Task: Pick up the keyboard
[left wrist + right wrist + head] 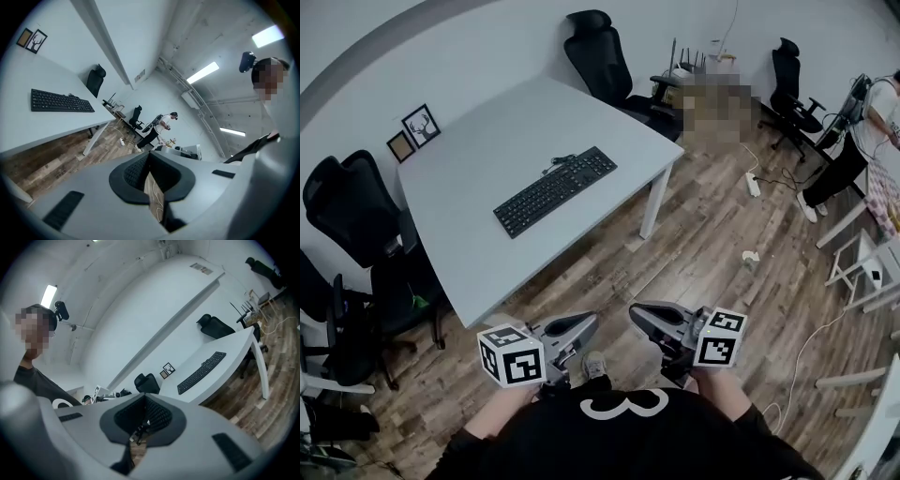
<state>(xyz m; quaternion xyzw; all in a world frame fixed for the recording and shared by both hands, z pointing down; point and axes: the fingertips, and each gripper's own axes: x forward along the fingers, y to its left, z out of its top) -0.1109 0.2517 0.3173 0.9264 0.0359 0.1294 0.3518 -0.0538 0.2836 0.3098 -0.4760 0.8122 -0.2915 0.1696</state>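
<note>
A black keyboard (555, 189) lies slantwise on the white table (478, 253), its cable running off its far side. It also shows in the left gripper view as the keyboard (61, 101) and in the right gripper view as the keyboard (201, 372). My left gripper (589, 325) and right gripper (636, 315) are held close to my body, over the wooden floor, well short of the table. Their tips point toward each other. Both are shut with nothing between the jaws.
Black office chairs stand at the table's left (352, 211) and far end (605, 56). Two small picture frames (412, 131) lean on the wall. Another person (853, 141) stands at the right by a chair (792, 89). A power strip (753, 184) and cables lie on the floor.
</note>
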